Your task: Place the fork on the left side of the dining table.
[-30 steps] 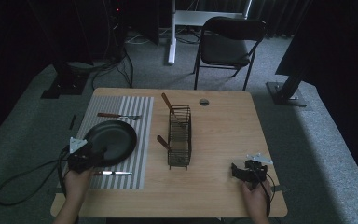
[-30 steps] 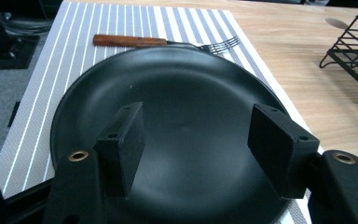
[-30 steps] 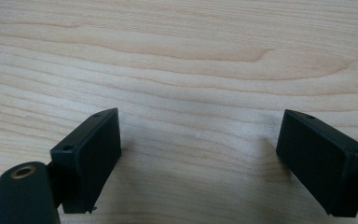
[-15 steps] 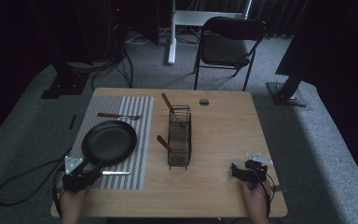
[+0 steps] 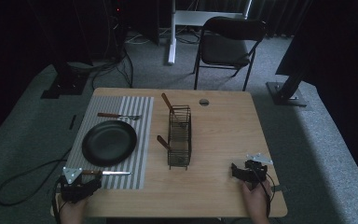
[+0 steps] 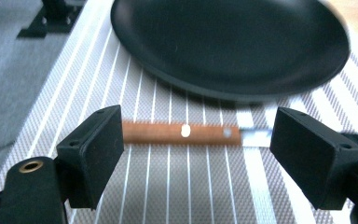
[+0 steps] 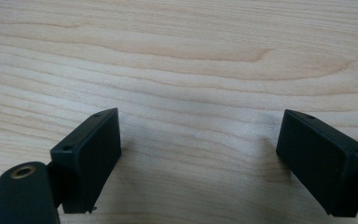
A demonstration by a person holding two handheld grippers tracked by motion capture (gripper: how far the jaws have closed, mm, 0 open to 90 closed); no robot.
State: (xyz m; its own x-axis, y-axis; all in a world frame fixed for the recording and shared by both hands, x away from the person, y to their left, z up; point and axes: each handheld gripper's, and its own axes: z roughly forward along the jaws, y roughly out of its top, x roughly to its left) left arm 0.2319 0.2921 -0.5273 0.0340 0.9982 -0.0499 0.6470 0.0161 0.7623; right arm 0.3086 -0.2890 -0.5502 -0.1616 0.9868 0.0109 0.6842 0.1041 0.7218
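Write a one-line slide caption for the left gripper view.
Left gripper, jaws open, lined up on a wooden-handled knife lying on the striped placemat beside a black plate.

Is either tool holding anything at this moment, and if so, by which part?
Nothing is held. The left tool, jaws just opened, stands open around the knife's wooden handle without touching. The right tool is open over bare table.

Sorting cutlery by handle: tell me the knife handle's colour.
Reddish-brown wood with pale rivets on the knife handle, clearest in the left gripper view.

Wire rack [image 5: 179, 136] mid-table; fork [image 5: 119, 115] on mat; chair [image 5: 230, 44] beyond.
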